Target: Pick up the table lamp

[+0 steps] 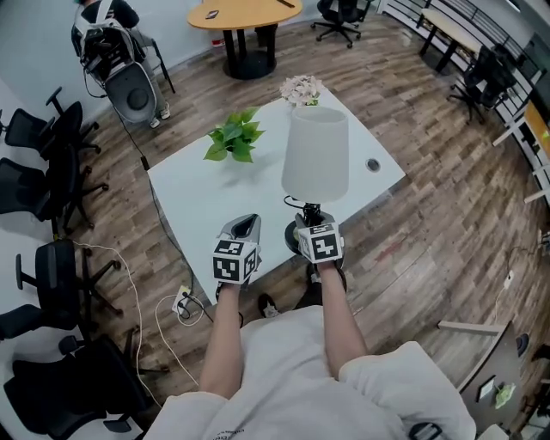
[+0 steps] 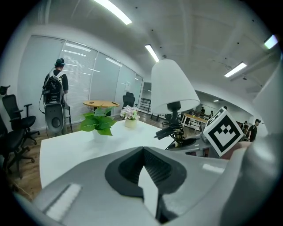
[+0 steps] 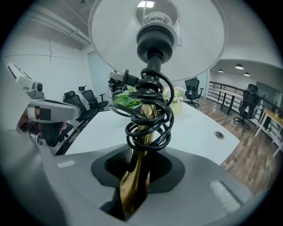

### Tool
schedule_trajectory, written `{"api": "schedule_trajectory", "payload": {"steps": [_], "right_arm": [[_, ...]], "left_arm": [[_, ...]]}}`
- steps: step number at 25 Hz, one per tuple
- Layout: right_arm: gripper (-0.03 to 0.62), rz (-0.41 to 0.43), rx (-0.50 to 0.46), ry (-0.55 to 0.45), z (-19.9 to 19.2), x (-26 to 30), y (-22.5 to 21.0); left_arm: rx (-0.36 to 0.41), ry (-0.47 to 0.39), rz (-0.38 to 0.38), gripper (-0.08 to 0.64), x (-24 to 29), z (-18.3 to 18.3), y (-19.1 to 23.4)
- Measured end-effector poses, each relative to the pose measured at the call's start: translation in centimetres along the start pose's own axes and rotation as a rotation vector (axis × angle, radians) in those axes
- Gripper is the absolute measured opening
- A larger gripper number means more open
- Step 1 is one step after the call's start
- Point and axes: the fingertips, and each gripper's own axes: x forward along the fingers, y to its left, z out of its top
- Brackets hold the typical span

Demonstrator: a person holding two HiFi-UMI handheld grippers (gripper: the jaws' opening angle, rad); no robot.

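A white worktop (image 1: 198,198) carries a leafy green plant (image 1: 234,140) near its middle, a pot of pale flowers (image 1: 301,89) at its far corner and a small round grommet (image 1: 372,164) by its right edge. Beyond it on the wood floor (image 1: 430,215) stands a round wooden table (image 1: 245,13). Black office chairs (image 1: 51,163) line the left, and what looks like a power strip (image 1: 183,302) lies below the near edge.
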Motion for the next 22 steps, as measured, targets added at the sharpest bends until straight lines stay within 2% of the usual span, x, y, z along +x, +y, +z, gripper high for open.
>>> {"api": "schedule_trajectory", "payload": {"steps": [8,13,22], "right_arm": [[0.126,-0.042,0.014,-0.016,-0.6,-0.8,1.3],[0.126,-0.055,0.017,-0.024,-0.6,-1.0,1.7],[0.126,-0.058,0.014,-0.033,-0.2,-1.1,2.5]], "left_arm": [[0.037,0.008,-0.034,0.0,-1.3,-1.0,0.2],[0.027,0.0,-0.059,0.0,-1.7,-1.3,0.1],[0.016,0.001,-0.048,0.0,-2.4,-2.0,0.8]]}}
